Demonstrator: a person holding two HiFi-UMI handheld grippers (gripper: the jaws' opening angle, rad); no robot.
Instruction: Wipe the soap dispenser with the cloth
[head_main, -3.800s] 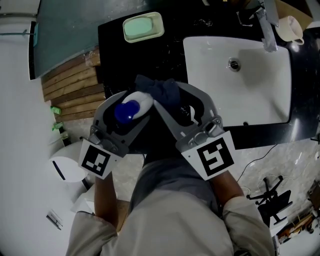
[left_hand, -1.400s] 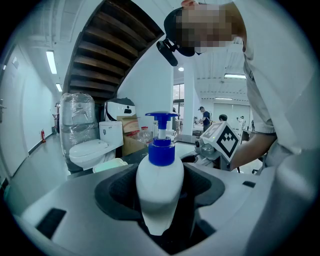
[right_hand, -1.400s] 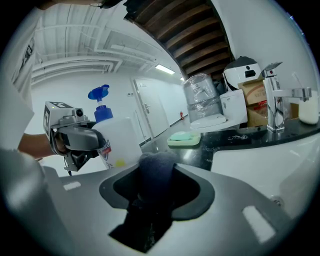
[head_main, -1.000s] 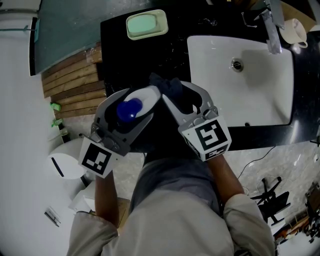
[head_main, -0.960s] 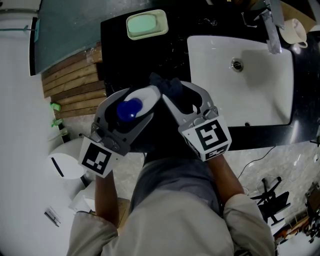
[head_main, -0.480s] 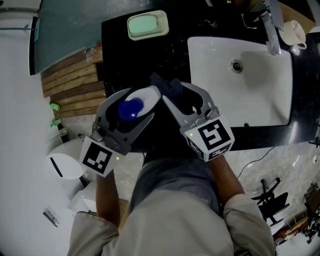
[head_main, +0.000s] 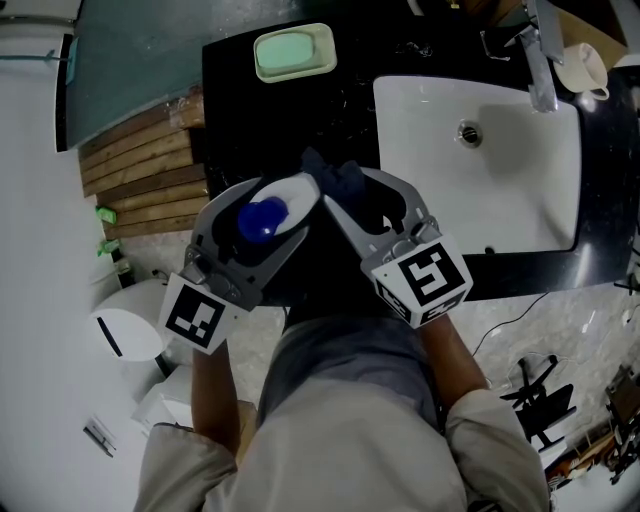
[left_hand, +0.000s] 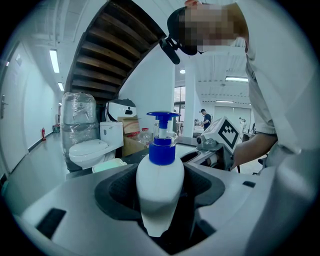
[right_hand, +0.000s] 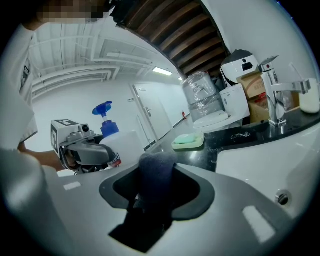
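A white soap dispenser (head_main: 283, 202) with a blue pump (head_main: 259, 219) is held above the black counter by my left gripper (head_main: 262, 208), which is shut on it. In the left gripper view the soap dispenser (left_hand: 160, 192) stands upright between the jaws of the left gripper (left_hand: 160, 200). My right gripper (head_main: 352, 200) is shut on a dark blue cloth (head_main: 340, 182), close beside the dispenser's right side. In the right gripper view the cloth (right_hand: 155, 182) sticks up between the jaws of the right gripper (right_hand: 156, 192), with the dispenser (right_hand: 107, 131) to its left.
A white sink (head_main: 480, 160) with a tap (head_main: 537, 60) lies at the right. A green soap dish (head_main: 293, 52) sits at the counter's far side, a white cup (head_main: 581, 62) at the far right. A toilet (head_main: 135, 325) stands at the lower left.
The right gripper has turned a little and edged down-right while keeping the cloth against the dispenser. The left gripper and dispenser stay almost still.
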